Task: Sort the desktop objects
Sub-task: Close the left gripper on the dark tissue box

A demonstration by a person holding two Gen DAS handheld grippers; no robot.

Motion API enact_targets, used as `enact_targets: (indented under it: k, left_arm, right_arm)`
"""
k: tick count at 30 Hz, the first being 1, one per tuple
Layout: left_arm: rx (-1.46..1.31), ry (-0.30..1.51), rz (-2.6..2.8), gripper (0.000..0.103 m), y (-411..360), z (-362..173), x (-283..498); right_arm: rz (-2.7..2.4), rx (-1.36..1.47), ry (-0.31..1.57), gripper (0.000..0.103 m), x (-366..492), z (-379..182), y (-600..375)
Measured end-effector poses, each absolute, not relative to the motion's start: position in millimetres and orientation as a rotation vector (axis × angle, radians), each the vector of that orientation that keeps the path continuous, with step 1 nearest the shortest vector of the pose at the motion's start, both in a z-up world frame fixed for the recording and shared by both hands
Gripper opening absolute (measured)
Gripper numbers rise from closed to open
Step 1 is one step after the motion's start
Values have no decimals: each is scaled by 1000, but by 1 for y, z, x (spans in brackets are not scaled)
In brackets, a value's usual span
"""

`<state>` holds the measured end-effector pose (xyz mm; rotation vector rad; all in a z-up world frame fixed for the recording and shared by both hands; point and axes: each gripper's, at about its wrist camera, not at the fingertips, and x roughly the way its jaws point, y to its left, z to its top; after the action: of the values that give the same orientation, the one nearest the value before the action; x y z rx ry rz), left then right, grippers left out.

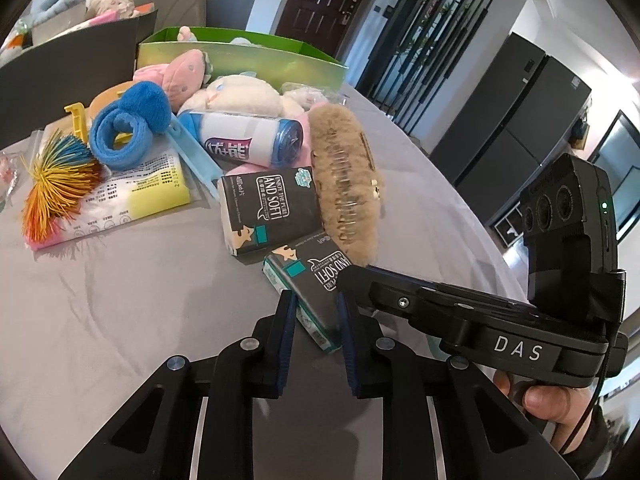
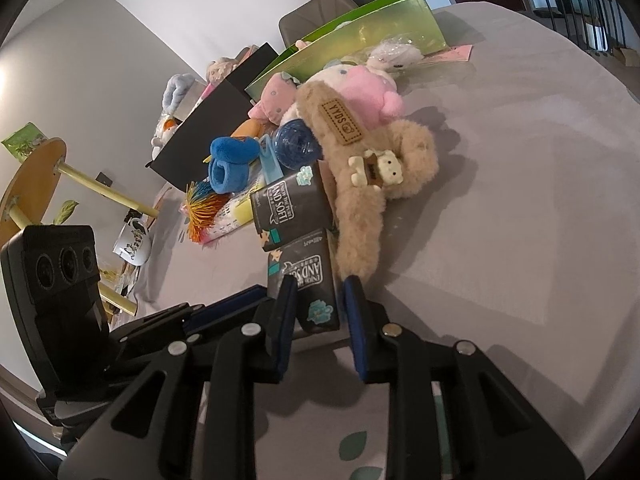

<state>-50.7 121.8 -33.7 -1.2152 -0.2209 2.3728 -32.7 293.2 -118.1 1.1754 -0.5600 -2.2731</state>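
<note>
The left wrist view is looking forward and down along its own claw (image 1: 316,312), sitting close over the surface (image 1: 120,300) and facing the pile of things with a dark door behind. The right wrist view is looking down along its claw (image 2: 320,300) from the opposite side, equally near. Both are sharing the near tissue pack (image 1: 312,280) (image 2: 308,280), the fluffy beige clip (image 1: 344,184) (image 2: 360,184) and the green box (image 1: 240,52) (image 2: 360,28), and each is catching the other's claw.

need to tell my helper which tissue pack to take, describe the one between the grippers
On the grey tablecloth, find the long tan furry hair clip. Two black "AND SOFT" tissue packs lie beside it; yours is the nearer tissue pack, tilted, its end between both hand-held grippers' blue pads, unlike the farther pack.
</note>
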Motion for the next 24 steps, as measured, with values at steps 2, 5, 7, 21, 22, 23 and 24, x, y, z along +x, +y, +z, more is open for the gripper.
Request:
enact_targets:
  k: [2, 5, 7, 21, 22, 23, 24]
  left_arm:
    - [-1205, -207, 2386, 22, 122, -31, -49]
    - [-1192, -203, 2392, 22, 121, -27, -49]
    - [-1185, -200, 2395, 22, 121, -25, -48]
    - [-1101, -218, 2433, 22, 106, 2, -35]
    - [-1092, -220, 2438, 22, 104, 6, -35]
    - [-1085, -220, 2441, 22, 103, 9, -34]
    - [-1078, -221, 2445, 22, 102, 12, -34]
  right_arm:
    - [-2273, 1172, -555, 24, -32, -118, 293]
    - [-2267, 1162, -551, 24, -31, -116, 291]
    - [-2268, 1154, -552, 24, -29, -113, 290]
    - [-2291, 1093, -508, 24, -16, -82, 278]
    - [-2294, 1086, -502, 24, -15, -78, 277]
    - [-2295, 1081, -499, 24, -15, -75, 276]
    - [-2296, 1074, -494, 24, -14, -72, 274]
